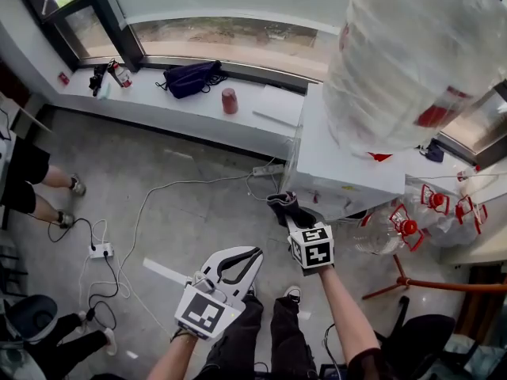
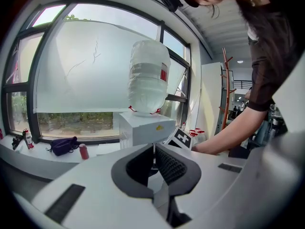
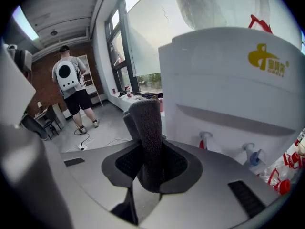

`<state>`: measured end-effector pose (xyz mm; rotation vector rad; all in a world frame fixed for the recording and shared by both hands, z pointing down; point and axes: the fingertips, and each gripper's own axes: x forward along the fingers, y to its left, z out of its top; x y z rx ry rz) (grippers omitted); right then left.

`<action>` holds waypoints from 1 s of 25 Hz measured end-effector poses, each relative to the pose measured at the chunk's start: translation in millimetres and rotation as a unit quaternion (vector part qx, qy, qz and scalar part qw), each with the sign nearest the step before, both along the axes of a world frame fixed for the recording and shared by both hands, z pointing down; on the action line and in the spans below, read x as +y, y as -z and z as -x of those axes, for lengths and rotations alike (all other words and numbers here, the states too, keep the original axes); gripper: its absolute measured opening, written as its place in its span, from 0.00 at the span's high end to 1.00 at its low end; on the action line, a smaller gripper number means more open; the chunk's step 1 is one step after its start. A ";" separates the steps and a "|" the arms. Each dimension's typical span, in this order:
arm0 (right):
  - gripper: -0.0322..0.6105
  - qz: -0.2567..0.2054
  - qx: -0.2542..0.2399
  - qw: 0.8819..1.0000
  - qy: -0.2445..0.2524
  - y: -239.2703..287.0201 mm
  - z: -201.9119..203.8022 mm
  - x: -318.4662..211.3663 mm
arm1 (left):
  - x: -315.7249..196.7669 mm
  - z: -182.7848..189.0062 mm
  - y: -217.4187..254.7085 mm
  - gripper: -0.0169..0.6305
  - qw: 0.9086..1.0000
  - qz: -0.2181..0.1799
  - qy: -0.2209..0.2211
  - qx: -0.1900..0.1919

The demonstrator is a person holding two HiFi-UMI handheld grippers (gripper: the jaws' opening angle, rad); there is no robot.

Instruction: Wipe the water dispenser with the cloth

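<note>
- The left gripper (image 1: 252, 253) hangs nearest the body, over the floor and well short of the dispenser. Its jaws are pressed together on nothing, so it has no part in the wiping and should stay out of the right arm's sweep.
- The right gripper (image 1: 295, 218) is clamped on the dark cloth (image 1: 282, 204), a folded wad standing up out of the jaws. Lead with that free end, so that fabric and not jaw plastic meets the casing.
- The cloth sits just off the near left corner of the water dispenser (image 1: 348, 161), beside its front face. Whether it touches yet I cannot tell.
- The step in hand looks to be bringing cloth to casing. Press it flat, then drag in overlapping passes along the front edge and across the panel.
- Lower down, go lightly round the red tap (image 3: 204, 138) and the blue tap (image 3: 252, 152), since a shove might set one running.
- Farthest off, the wrapped bottle (image 1: 412, 54) sits on the dispenser's top. Wipe round its base without knocking it.
</note>
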<state>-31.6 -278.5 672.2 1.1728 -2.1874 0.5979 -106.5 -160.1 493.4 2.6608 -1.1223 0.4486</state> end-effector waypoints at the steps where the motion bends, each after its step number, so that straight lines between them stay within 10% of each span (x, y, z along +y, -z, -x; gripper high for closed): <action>1: 0.79 0.001 0.005 1.000 -0.008 -7.7 -2.0 -3.5 | -2.1 -0.1 -1.7 0.94 1.000 0.000 -0.004 -0.001; 25: 0.78 0.014 0.123 0.986 -0.116 -51.2 -230.7 5.6 | -17.2 -100.0 -15.4 0.94 0.994 -0.008 -0.109 -0.013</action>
